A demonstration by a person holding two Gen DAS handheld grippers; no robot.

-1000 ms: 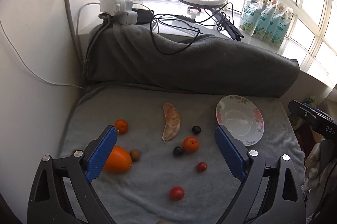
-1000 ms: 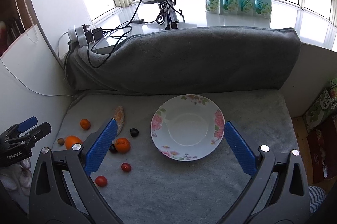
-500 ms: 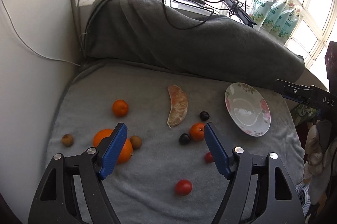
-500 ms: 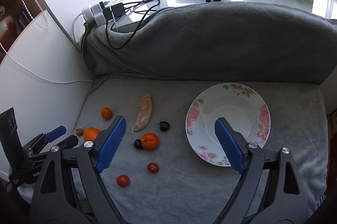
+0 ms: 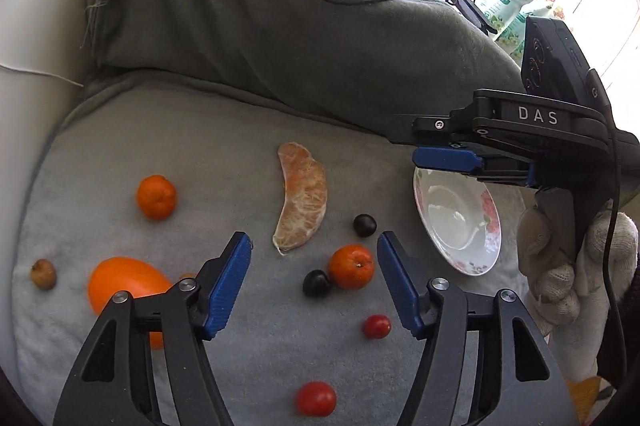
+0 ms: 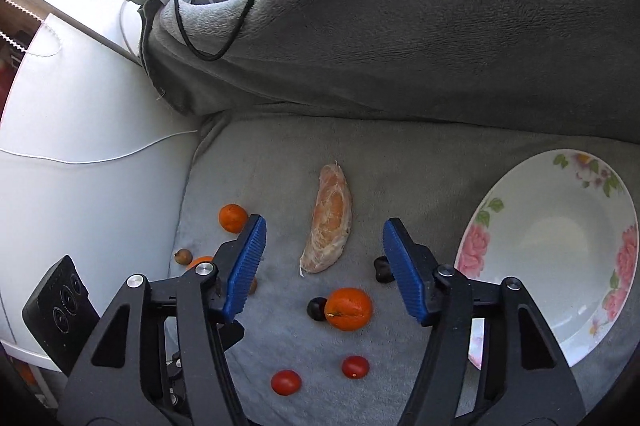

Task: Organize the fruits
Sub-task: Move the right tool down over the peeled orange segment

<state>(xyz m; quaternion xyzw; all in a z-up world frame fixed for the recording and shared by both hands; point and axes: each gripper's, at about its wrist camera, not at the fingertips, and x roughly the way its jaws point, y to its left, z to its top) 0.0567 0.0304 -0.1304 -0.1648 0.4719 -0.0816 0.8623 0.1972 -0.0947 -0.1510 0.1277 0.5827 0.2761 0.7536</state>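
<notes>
With fruit scattered loose on the grey blanket (image 5: pixel 132 130) beside an empty plate (image 6: pixel 560 186), both the left gripper (image 5: pixel 314 280) and right gripper (image 6: pixel 324 264) hang above it, fingers just narrowed to half-open and gripping nothing, apparently sizing for the small mandarin (image 5: pixel 352 267).

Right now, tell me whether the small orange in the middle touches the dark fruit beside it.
Touching. In the right wrist view the dark fruit sits pressed against the small orange with no cloth showing between them.

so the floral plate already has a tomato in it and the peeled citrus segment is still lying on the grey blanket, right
Not quite. The floral plate is empty, as the right wrist view shows. Both tomatoes lie on the grey blanket in front of the small orange. The peeled citrus segment does lie on the blanket.
</notes>
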